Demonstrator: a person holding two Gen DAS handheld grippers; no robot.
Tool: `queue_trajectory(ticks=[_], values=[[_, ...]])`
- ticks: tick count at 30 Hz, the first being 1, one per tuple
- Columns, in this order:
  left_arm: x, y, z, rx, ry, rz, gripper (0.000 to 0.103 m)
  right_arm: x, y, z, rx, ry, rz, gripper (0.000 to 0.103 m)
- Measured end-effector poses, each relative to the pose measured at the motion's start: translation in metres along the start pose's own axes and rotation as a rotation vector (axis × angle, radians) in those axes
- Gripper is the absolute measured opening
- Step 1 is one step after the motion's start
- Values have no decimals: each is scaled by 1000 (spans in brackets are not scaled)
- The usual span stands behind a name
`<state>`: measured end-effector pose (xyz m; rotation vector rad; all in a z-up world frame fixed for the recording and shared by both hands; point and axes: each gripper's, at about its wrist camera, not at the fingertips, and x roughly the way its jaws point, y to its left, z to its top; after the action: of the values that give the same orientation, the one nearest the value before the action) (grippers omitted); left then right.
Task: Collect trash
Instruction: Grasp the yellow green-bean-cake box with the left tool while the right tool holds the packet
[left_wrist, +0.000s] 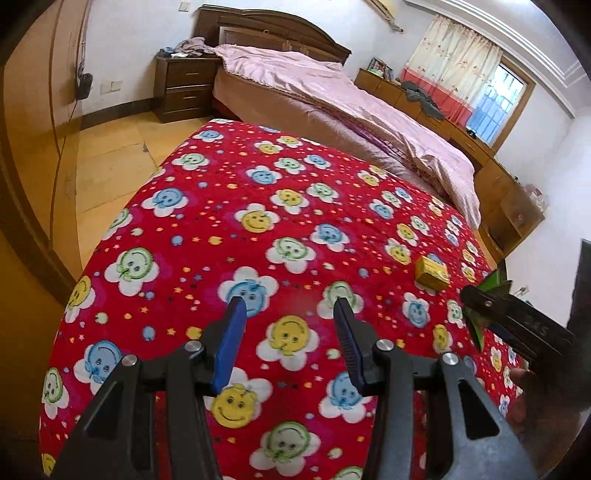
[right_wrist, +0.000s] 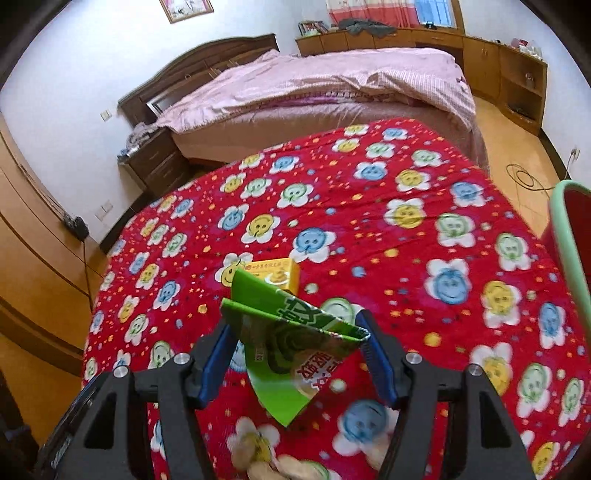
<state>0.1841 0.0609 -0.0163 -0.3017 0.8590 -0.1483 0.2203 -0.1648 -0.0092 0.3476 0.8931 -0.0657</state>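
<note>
My right gripper (right_wrist: 295, 325) is shut on a flattened green carton (right_wrist: 291, 343) and holds it above the red smiley-flower cloth (right_wrist: 369, 236). A small yellow box (right_wrist: 275, 277) lies on the cloth just beyond it. In the left wrist view the yellow box (left_wrist: 431, 272) lies at the right of the cloth (left_wrist: 258, 221), and the right gripper (left_wrist: 476, 299) with the green carton (left_wrist: 495, 286) shows at the right edge. My left gripper (left_wrist: 291, 306) is open and empty above the cloth, left of the box.
A red bin with a pale green rim (right_wrist: 576, 251) stands at the cloth's right edge. Crumpled pale trash (right_wrist: 280, 465) lies near the bottom. A bed with a pink cover (left_wrist: 332, 96), a nightstand (left_wrist: 184, 85) and wooden cabinets (left_wrist: 498, 184) stand beyond.
</note>
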Motion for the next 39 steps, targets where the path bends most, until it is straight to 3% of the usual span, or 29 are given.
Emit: queue_trajectory(ticks=[14,17,21,23,29,37,39], values=[[-1,-67,-4,138,38,-108,61,-79,-70,-9,63,-128,18,68],[5,-87,-3,187,53,-130,74,-92,-90,-11,96,-156,11,68],[18,-111,1,245,81,-132,76,-108,-117,-16,145,-196,-6,68],[25,-122,3,271,88,-135,81,-115,-127,-19,157,-218,-13,68],[56,-150,9,356,115,-120,81,-127,-156,-26,197,-248,-33,68],[92,-164,22,389,128,-83,81,-130,-192,-34,261,-258,-26,68],[101,-164,23,380,146,-66,76,-131,-199,-36,276,-264,-28,68]])
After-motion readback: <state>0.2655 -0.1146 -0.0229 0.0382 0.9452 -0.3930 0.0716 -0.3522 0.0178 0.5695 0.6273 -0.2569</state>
